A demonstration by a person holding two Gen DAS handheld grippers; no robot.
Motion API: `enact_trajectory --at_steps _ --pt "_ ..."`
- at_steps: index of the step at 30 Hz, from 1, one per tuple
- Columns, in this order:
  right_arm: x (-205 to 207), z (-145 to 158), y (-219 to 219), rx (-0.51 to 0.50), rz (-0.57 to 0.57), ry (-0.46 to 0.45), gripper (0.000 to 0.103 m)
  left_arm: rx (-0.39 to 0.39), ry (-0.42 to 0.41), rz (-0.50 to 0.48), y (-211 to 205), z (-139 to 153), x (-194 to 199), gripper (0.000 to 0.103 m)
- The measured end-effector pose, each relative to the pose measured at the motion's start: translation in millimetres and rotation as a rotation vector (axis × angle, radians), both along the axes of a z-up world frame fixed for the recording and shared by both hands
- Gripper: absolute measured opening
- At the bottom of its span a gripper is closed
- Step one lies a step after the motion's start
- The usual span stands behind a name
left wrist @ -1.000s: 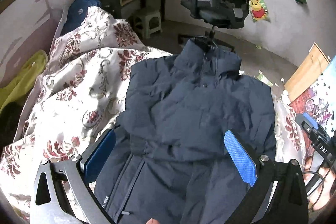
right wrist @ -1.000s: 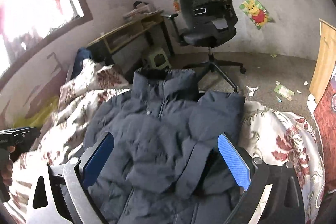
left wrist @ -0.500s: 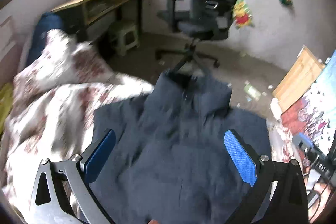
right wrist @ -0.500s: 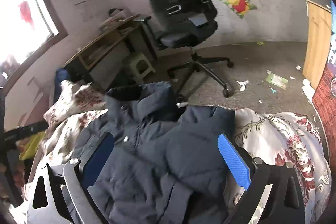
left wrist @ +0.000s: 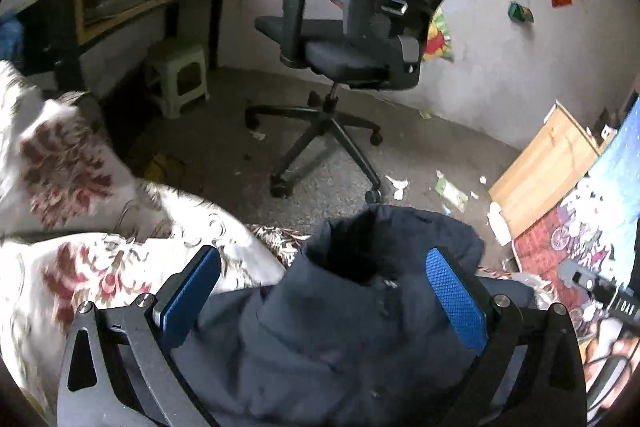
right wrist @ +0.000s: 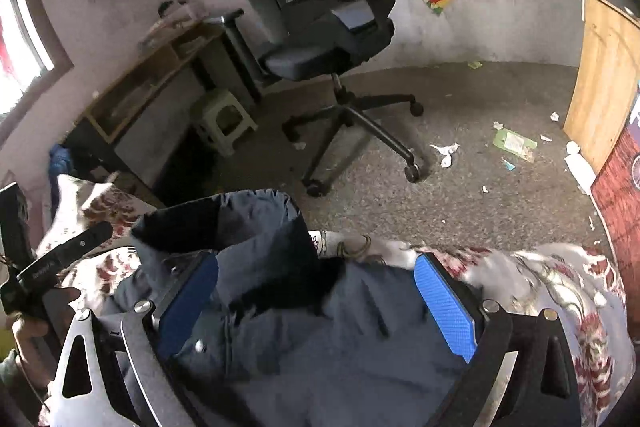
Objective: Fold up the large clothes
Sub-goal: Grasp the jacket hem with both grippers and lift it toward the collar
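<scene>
At nine o'clock in the right wrist view the left gripper (right wrist: 52, 263) carries lettering too blurred to read; in the left wrist view its jaws (left wrist: 326, 301) stand spread wide, empty. The navy jacket (left wrist: 340, 343) lies on the floral quilt (left wrist: 80, 267), collar toward twelve o'clock, close to the bed's far edge. The right gripper (right wrist: 316, 305) is likewise spread, its pads either side of the jacket's shoulder, possibly just above the cloth. Beyond, the floor (right wrist: 460, 211) is open, apart from an office chair (right wrist: 320, 39) at twelve. At three o'clock in the left view the right gripper's body shows "DAS".
</scene>
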State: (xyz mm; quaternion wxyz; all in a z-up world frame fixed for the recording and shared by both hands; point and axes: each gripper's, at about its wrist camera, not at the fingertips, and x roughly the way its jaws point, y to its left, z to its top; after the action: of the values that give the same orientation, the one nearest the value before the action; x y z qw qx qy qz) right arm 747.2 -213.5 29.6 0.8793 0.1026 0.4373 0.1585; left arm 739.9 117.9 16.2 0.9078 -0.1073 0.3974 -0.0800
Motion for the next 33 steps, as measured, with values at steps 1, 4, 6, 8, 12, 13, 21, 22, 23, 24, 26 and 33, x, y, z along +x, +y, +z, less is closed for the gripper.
enact_trajectory --at_steps 1,4,6,8,12,13,21,22,23,24,26,33 --pt "6.7 -2.3 4.6 -0.006 0.005 0.01 0.097 0.011 0.013 -0.019 0.1 -2.9 8.4 0.101" --pt "31.5 -11.0 18.0 -0.017 0.006 0.035 0.095 0.034 0.006 -0.047 2.4 -9.6 21.1 0.099" --pt "47.0 -19.9 25.4 -0.021 -0.005 0.06 0.09 0.032 0.022 -0.061 6.3 -15.9 27.1 0.085" --pt "61.6 -30.0 33.1 -0.023 -0.005 0.086 0.08 0.029 0.052 -0.083 8.9 -22.9 33.9 0.061" --pt "80.0 -46.0 50.6 -0.042 -0.012 0.116 0.068 -0.005 0.11 -0.135 12.7 -37.3 40.7 0.024" --pt "82.1 -50.1 54.5 -0.039 -0.016 0.122 0.066 -0.029 0.112 -0.155 13.9 -38.4 40.1 0.019" --pt "77.4 -49.9 66.2 -0.077 -0.006 0.098 0.012 -0.139 0.034 -0.227 22.9 -21.5 16.8 0.004" --pt "75.9 -47.1 64.2 -0.06 -0.001 0.089 0.01 -0.158 0.021 -0.232 25.2 -18.6 11.9 0.004" --pt "70.9 -42.4 61.1 -0.043 0.006 0.071 0.009 -0.174 0.008 -0.238 27.7 -16.4 8.7 0.003" --pt "65.4 -37.9 58.7 -0.033 0.018 0.056 0.009 -0.195 -0.01 -0.249 31.2 -13.1 0.5 0.003" --pt "48.9 -28.4 52.4 -0.014 0.049 0.025 0.008 -0.219 -0.034 -0.257 37.8 -8.1 -11.6 0.003" --pt "-7.4 -9.1 31.8 0.04 0.179 -0.023 0.008 -0.242 0.014 -0.264 46.6 -3.9 -63.5 0.003"
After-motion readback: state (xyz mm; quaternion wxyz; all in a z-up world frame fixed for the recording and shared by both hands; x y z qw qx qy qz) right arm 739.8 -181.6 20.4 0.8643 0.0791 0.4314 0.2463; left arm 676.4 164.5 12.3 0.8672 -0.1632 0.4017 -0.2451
